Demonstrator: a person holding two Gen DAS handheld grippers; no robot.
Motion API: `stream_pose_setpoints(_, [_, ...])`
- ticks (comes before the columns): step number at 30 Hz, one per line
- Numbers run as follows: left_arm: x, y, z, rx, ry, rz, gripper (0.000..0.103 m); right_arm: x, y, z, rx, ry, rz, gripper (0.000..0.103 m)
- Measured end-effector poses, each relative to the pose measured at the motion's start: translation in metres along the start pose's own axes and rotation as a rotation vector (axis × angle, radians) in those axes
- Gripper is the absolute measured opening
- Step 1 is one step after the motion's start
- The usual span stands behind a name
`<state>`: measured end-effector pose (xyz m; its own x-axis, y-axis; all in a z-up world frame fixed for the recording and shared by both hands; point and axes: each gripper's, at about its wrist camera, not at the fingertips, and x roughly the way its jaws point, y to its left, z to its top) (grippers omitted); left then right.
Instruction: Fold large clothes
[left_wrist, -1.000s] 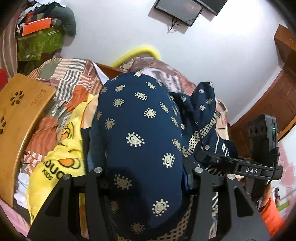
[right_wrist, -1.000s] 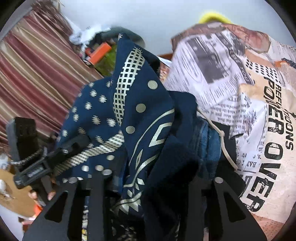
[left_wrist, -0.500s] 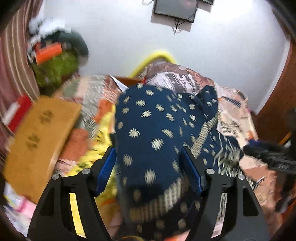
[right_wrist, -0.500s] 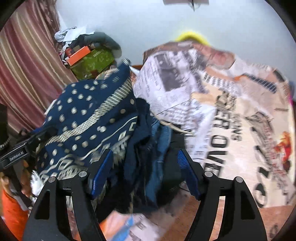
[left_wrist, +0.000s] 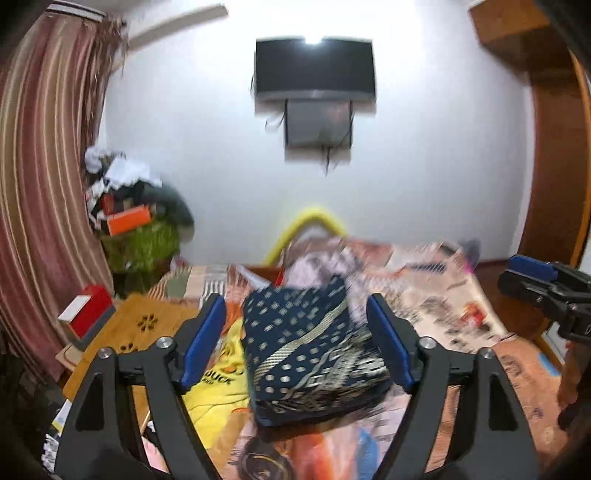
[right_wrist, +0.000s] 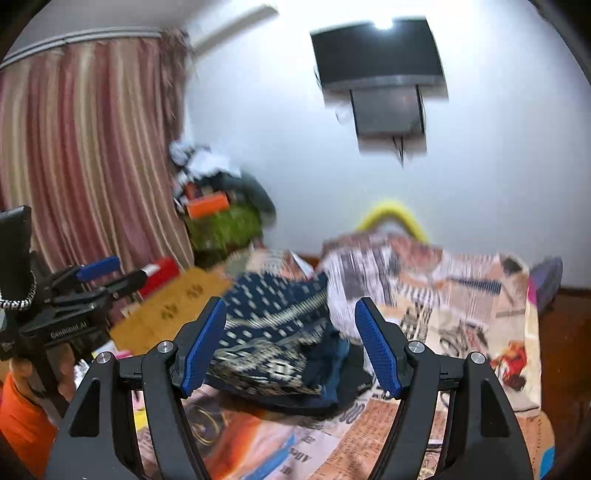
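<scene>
The navy garment, dotted and banded in pale gold, lies folded into a compact block on the newsprint-patterned bedsheet, at about 6 o'clock of centre in the left wrist view; in the right wrist view it sits left of centre, with darker blue and black cloth showing at its 4 o'clock edge, either an inner layer or another piece, I cannot tell which. The left gripper is spread wide, the block framed between its blue pads but not touched, and it holds nothing. The right gripper is equally wide apart and empty, hanging above the block's near edge. My reading is that the fold itself is done and the garment has been set down, so the step in hand is letting go and backing off. The next move probably calls either for tidying the loose dark cloth at the side or for picking a fresh piece, perhaps the yellow garment just beside the block at 9 o'clock, which would need both grippers on its corners. That yellow cloth reads "DUCK". The left gripper's body, seen from the right wrist, is lettered "GenRobot.AI". The sheet's printed words are too blurred to read.
</scene>
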<state>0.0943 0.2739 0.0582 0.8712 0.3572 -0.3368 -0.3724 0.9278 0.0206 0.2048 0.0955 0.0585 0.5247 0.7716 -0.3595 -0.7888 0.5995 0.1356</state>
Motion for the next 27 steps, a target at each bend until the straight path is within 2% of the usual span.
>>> stream_pose_setpoints(5, [-0.072,-0.02,-0.001,-0.02,-0.129,-0.018,0.08,-0.067,0.032,-0.001,-0.048,-0.157,0.021,0.069])
stream_pose_setpoints(10, [-0.123,-0.042,-0.018,-0.021,-0.225,0.025,0.081,-0.103,0.046,-0.012,-0.06,-0.221,0.028,0.069])
stream_pose_setpoints(13, [-0.141,-0.054,-0.029,-0.035,-0.25,0.046,0.086,-0.114,0.052,-0.022,-0.07,-0.244,-0.011,0.07])
stream_pose_setpoints(16, [-0.151,-0.06,-0.038,-0.038,-0.26,0.063,0.097,-0.116,0.051,-0.028,-0.054,-0.245,-0.039,0.084])
stream_pose_setpoints(19, [-0.159,-0.068,-0.045,-0.018,-0.275,0.098,0.101,-0.12,0.05,-0.032,-0.04,-0.247,-0.067,0.091])
stream_pose_setpoints(22, [-0.165,-0.074,-0.05,-0.006,-0.282,0.127,0.102,-0.119,0.048,-0.031,-0.041,-0.242,-0.112,0.101])
stream_pose_setpoints(27, [-0.168,-0.078,-0.056,0.0,-0.286,0.144,0.103,-0.122,0.046,-0.035,-0.034,-0.243,-0.135,0.103])
